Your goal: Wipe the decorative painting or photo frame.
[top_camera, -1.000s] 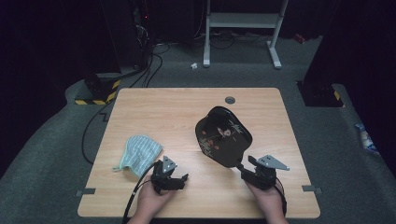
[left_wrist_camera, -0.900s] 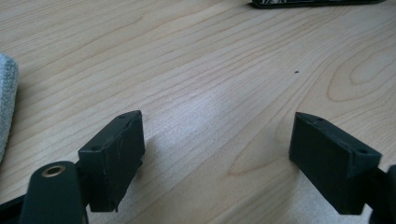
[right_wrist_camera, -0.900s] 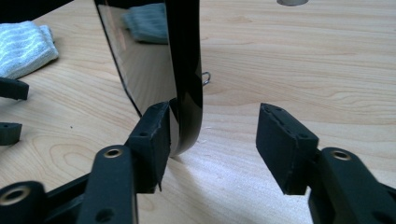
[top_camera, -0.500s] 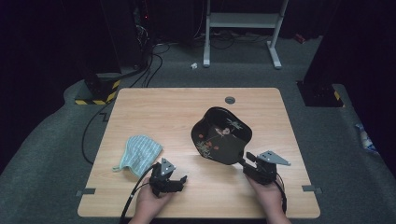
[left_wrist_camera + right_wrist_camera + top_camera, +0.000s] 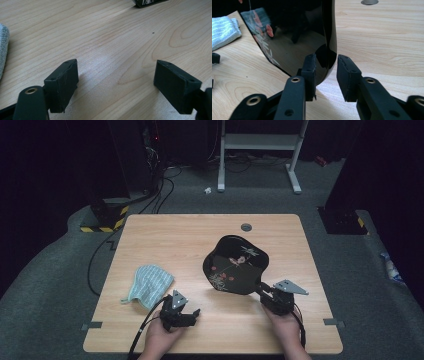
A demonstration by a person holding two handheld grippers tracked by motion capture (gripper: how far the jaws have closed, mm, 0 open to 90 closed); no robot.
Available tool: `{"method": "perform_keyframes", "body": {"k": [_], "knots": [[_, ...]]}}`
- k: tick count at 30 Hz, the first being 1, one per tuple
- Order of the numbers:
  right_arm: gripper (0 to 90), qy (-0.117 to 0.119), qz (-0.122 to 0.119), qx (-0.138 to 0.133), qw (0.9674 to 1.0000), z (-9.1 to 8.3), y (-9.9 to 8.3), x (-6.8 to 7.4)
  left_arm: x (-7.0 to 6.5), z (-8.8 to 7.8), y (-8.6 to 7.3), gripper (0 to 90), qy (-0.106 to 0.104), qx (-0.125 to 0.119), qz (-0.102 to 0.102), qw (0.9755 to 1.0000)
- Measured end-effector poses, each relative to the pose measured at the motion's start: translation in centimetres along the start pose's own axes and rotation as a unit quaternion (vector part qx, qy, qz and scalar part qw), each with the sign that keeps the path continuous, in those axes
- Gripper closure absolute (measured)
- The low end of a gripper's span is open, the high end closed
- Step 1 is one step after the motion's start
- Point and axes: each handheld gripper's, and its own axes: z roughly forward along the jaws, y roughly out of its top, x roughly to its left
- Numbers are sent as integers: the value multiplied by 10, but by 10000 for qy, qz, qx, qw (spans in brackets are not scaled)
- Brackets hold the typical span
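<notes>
Beside the black tray (image 5: 236,265), bare table (image 5: 165,232) lies all around; the right gripper (image 5: 325,72), jaws just closing, straddles the tray's rim, and the left gripper (image 5: 115,82) gapes wide.

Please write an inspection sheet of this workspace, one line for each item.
Surface: light wooden table, round grommet hole.
Job's things: black lacquered tray with flower painting, tilted, its rim between the right jaws.
Clutter: folded blue-green cloth at front left.
Grippers: left hand-held gripper open over bare wood; right hand-held gripper has just been closing on the tray rim, a gap remains.
Cables: black cable from the left gripper.
Surroundings: grey carpet, white stand legs, hazard-striped base.
</notes>
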Motion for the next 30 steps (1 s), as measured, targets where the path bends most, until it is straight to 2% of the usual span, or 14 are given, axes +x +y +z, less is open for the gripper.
{"method": "perform_keyframes", "body": {"k": [5,7,11,30], "knots": [[718,5,-34,-12,10000,0,0,-1,0,0,0,201,1,-1,-1,10000],[734,23,52,-9,10000,1,1,-3,0,0,0,202,7,-1,8,10000],[735,31,33,-16,10000,2,1,-4,0,0,0,203,8,-1,9,10000],[661,7,-38,5,10000,11,6,-2,0,0,0,215,9,-24,-7,10000]]}}
